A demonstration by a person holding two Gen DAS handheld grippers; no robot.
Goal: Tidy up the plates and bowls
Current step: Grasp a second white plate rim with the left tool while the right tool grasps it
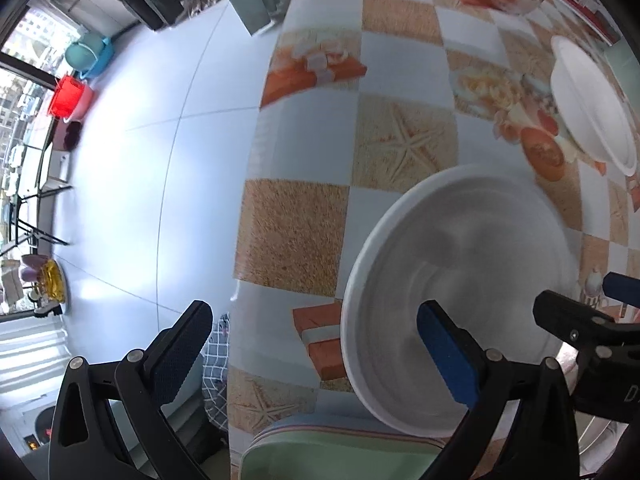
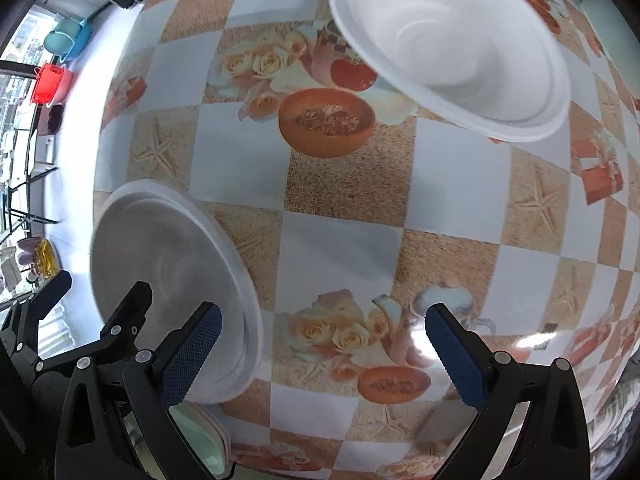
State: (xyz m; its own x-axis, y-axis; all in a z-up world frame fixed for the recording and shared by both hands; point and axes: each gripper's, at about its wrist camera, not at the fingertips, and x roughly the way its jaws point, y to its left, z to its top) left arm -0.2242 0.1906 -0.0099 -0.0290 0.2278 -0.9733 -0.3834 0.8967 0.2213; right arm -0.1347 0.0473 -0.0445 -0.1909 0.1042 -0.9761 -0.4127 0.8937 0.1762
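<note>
Right wrist view: right gripper [image 2: 322, 354] spread, empty; round white plate [image 2: 168, 280] near left; white bowl [image 2: 448, 44] far beyond.

Left gripper [image 1: 316, 356] spread.

Table [image 2: 340, 240] in checkered seashell-print cloth, white plate [image 2: 160, 272] near its edge, white bowl [image 2: 452, 48] well apart.

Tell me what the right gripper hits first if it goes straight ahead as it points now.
Likely the checkered tablecloth itself: the open right gripper aims at bare cloth between the white plate and the white bowl. Depth is unclear.
</note>
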